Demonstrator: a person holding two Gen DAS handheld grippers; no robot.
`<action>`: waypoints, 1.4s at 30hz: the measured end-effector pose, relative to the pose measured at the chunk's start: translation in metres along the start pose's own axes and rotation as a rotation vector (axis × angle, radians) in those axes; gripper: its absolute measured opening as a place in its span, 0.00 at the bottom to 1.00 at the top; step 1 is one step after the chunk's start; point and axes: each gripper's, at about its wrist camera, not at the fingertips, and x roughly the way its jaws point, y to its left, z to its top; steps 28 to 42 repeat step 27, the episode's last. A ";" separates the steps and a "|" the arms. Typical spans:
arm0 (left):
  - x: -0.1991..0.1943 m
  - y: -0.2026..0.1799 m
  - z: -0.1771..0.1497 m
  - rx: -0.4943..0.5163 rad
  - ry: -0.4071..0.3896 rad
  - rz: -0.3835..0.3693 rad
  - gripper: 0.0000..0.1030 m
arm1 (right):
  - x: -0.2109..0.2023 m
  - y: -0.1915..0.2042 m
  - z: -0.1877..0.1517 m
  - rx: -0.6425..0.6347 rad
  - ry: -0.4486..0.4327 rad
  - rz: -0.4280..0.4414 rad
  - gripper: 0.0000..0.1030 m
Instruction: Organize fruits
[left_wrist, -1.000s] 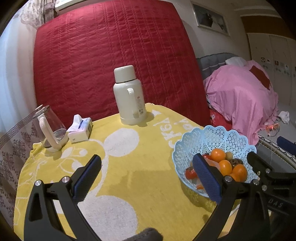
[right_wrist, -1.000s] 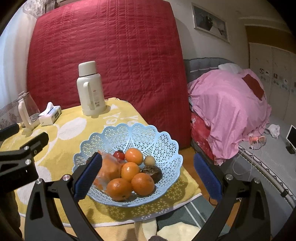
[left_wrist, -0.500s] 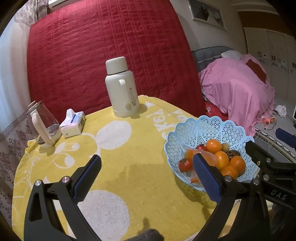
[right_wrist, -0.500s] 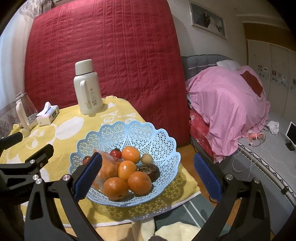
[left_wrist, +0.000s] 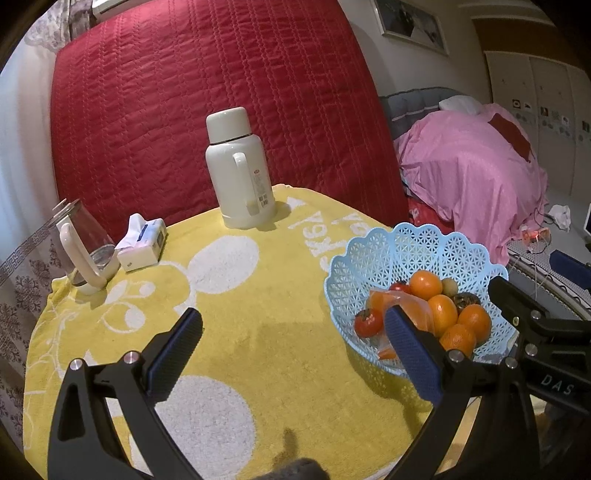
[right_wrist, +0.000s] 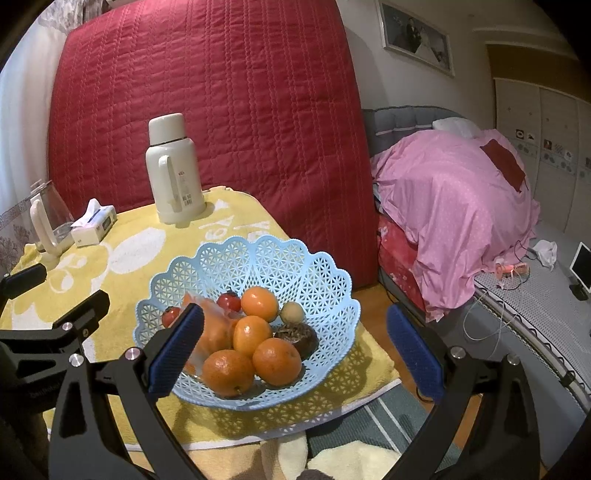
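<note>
A light blue lattice basket (right_wrist: 258, 258) (left_wrist: 373, 266) stands at the right edge of a table under a yellow towel (left_wrist: 236, 295). It holds several oranges (right_wrist: 276, 360), small red fruits (right_wrist: 228, 301), a yellowish round fruit (right_wrist: 291, 312), a dark fruit (right_wrist: 297, 334) and an orange plastic bag (right_wrist: 216, 328). My right gripper (right_wrist: 293, 354) hangs open just above and in front of the basket. My left gripper (left_wrist: 293, 350) is open over the towel, left of the basket, nothing between its fingers.
A white thermos jug (left_wrist: 238, 170) stands at the back of the table. A tissue box (left_wrist: 142, 245) and a glass kettle (left_wrist: 83, 251) sit at the back left. A red quilted panel (left_wrist: 207, 92) rises behind. A bed with pink cover (right_wrist: 454, 206) lies to the right.
Both grippers have drifted slightly; the left wrist view shifted so the basket and thermos sit a little further left and lower. Both stay open and empty. The fruit has not moved.
</note>
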 end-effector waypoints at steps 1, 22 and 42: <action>0.000 0.000 0.000 0.001 0.001 0.000 0.95 | 0.000 0.000 0.000 0.000 0.000 0.000 0.97; -0.002 0.000 -0.004 0.008 0.005 -0.021 0.95 | 0.001 -0.003 -0.002 0.007 0.009 -0.004 0.97; 0.000 0.009 -0.007 -0.024 0.028 -0.011 0.95 | 0.000 0.001 -0.005 0.005 0.015 0.002 0.97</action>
